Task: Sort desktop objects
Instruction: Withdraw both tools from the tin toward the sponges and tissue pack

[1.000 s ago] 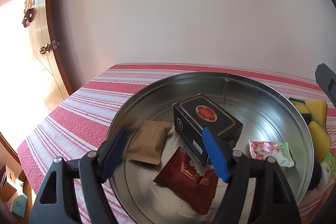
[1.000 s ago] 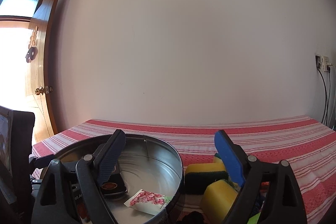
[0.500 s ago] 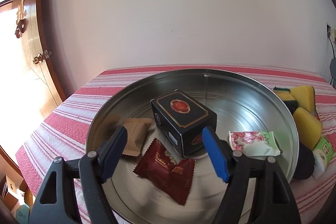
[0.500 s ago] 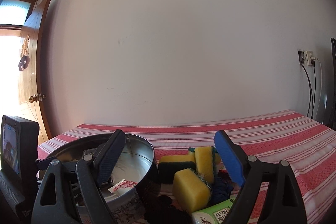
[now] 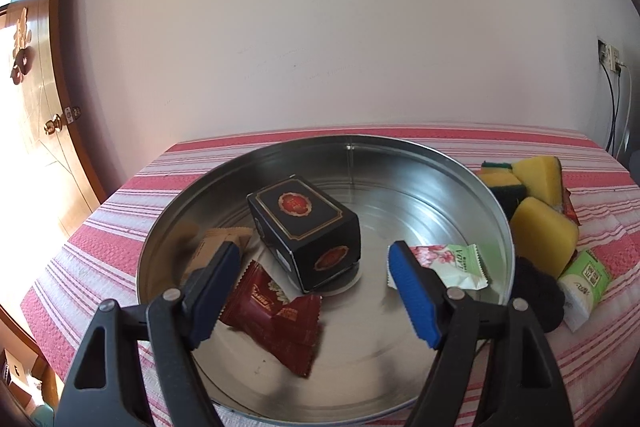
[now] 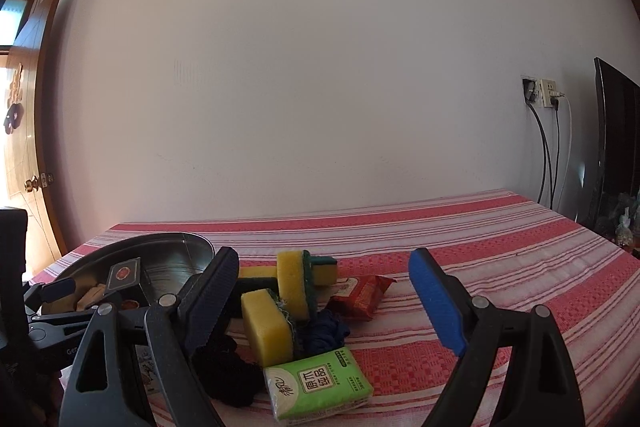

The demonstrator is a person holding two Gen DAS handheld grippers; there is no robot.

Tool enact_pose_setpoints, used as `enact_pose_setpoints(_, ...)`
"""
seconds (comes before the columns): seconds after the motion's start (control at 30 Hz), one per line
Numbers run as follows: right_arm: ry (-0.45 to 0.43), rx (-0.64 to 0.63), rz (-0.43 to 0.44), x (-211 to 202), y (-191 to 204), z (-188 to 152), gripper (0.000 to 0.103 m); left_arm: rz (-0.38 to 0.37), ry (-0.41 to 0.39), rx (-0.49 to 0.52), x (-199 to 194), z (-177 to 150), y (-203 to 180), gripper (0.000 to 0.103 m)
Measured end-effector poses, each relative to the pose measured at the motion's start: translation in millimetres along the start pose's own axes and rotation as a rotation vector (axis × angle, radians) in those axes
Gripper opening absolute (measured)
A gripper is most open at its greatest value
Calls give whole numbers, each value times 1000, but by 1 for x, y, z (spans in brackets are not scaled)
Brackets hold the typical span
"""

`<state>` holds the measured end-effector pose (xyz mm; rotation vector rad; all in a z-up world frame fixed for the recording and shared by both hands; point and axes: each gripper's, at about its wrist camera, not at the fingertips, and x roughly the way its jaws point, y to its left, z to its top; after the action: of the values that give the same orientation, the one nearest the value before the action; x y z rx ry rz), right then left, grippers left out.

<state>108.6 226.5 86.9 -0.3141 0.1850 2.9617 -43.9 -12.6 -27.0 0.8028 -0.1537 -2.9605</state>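
The left gripper (image 5: 316, 283) hangs over the near part of the round metal tray (image 5: 472, 179), its jaws apart and having just been opening wider, with nothing pressed between them; below the gap lies a dark red snack packet (image 5: 276, 319), and just past it a black box with a red emblem (image 5: 308, 227) stands on the tray floor. A tan packet (image 5: 216, 247) lies behind the left finger and a floral white and green sachet (image 5: 452, 263) just beyond the right finger. The right gripper (image 6: 324, 291) also has its jaws spread and empty, above a heap on the striped red and white tablecloth (image 6: 480, 247) beside the tray: yellow sponges (image 6: 268, 323) with green backs, a green tissue pack (image 6: 316, 383), a red packet (image 6: 360, 293), a dark blue cloth (image 6: 324, 331) and a black bundle (image 6: 228, 375).
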Motion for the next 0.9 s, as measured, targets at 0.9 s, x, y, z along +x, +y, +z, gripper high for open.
enact_pose_setpoints(0.9, 600, -113, 153, 58, -9, -51, 88, -315, -182, 288, -80, -2, -71, 98)
